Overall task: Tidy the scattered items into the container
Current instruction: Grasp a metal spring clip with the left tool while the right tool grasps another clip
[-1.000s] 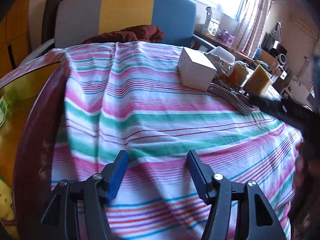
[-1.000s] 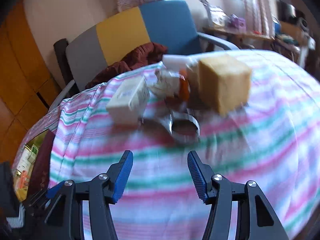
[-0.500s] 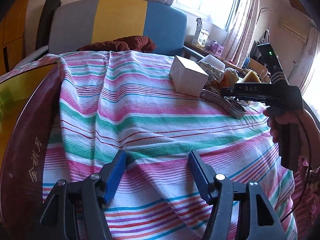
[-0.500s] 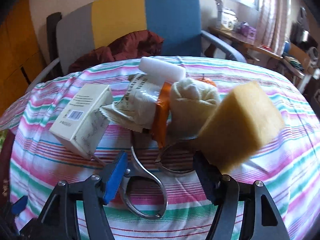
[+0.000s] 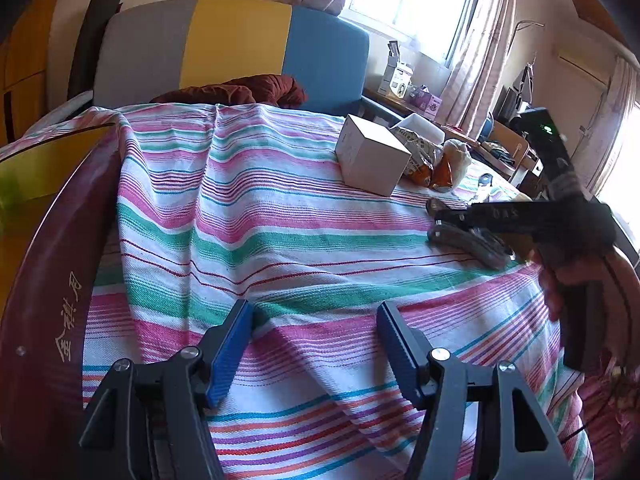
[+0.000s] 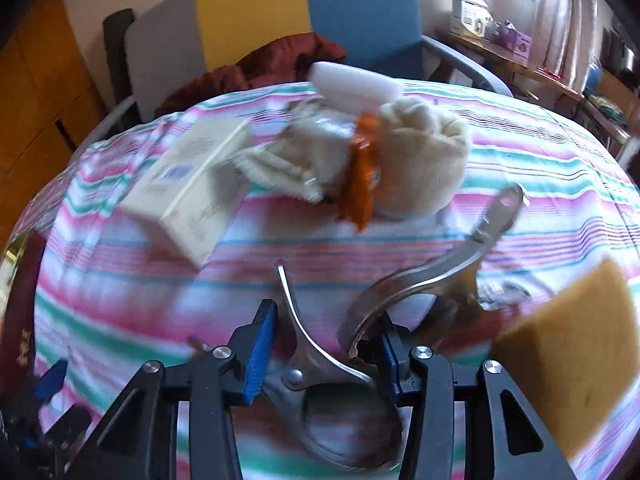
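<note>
My right gripper (image 6: 326, 354) is open, its jaws around the metal tongs (image 6: 320, 364) that lie on the striped cloth (image 6: 120, 300). Behind them lie a white box (image 6: 192, 196), a clear snack bag with an orange band (image 6: 360, 176), a cream cloth bundle (image 6: 424, 152) and a white foam block (image 6: 352, 84). A yellow sponge (image 6: 572, 360) is at the right. My left gripper (image 5: 314, 354) is open and empty above the cloth, beside the dark red container (image 5: 44, 280) at the left. The left wrist view shows the right gripper (image 5: 444, 216) over the tongs (image 5: 468, 240).
A grey, yellow and blue chair (image 5: 232, 48) with a dark red garment (image 5: 240, 92) stands behind the table. A cluttered side table (image 5: 416, 100) and window are at the back right. A person's hand (image 5: 580, 276) holds the right gripper.
My right gripper has moved forward and down until its open jaws stand around the tongs. The sponge has shifted to the right edge of its view. My left gripper has barely moved.
</note>
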The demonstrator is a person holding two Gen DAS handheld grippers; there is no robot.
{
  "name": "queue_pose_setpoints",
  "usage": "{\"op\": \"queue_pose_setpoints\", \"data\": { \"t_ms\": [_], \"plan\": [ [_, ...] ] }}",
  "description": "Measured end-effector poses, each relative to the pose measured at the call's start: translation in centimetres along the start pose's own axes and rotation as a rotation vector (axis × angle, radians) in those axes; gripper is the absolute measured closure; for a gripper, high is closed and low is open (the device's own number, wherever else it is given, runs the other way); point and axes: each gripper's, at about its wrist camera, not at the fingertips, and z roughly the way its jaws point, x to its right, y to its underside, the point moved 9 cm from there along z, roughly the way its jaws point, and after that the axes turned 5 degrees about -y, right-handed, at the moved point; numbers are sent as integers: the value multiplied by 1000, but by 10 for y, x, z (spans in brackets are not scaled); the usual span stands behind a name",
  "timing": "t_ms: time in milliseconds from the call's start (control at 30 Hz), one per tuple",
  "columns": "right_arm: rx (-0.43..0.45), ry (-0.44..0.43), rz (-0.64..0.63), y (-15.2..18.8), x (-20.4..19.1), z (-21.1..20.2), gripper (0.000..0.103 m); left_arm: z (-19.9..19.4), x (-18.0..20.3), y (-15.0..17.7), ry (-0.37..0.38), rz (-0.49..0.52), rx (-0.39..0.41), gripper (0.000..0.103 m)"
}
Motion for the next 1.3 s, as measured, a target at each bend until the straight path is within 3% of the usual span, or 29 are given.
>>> {"op": "queue_pose_setpoints", "data": {
  "t_ms": [100, 267, 367, 567, 700, 800, 967, 1167, 1233, 1300],
  "plan": [
    [39, -26, 51, 17, -14, -13, 58, 0, 0, 0, 3, -3, 1, 38],
    [100, -165, 153, 47, -60, -29, 58, -5, 1, 3, 8, 24, -15, 38],
    [126, -241, 220, 63, -80, -41, 58, -18, 4, 9, -45, 77, -23, 38],
    [196, -366, 369, 84, -94, -81, 47, -53, 4, 11, -60, 7, -1, 38],
    [226, -249, 388, 99, -71, -115, 41, -62, 11, 15, -7, -55, -32, 38],
    [234, -212, 422, 106, -49, -130, 41, -68, 25, 18, 26, -64, -53, 38],
    [236, -141, 409, 110, -28, -138, 41, -64, 64, 19, 94, -9, -97, 38],
    [188, -30, 405, 120, -11, -117, 43, -22, 66, 25, -35, 99, -214, 36],
    [172, 8, 427, 127, 3, -114, 43, -20, 55, 19, -73, 101, -194, 36],
    [163, -7, 467, 134, 14, -114, 43, -18, 44, 13, -109, 102, -190, 36]
  ]
}}
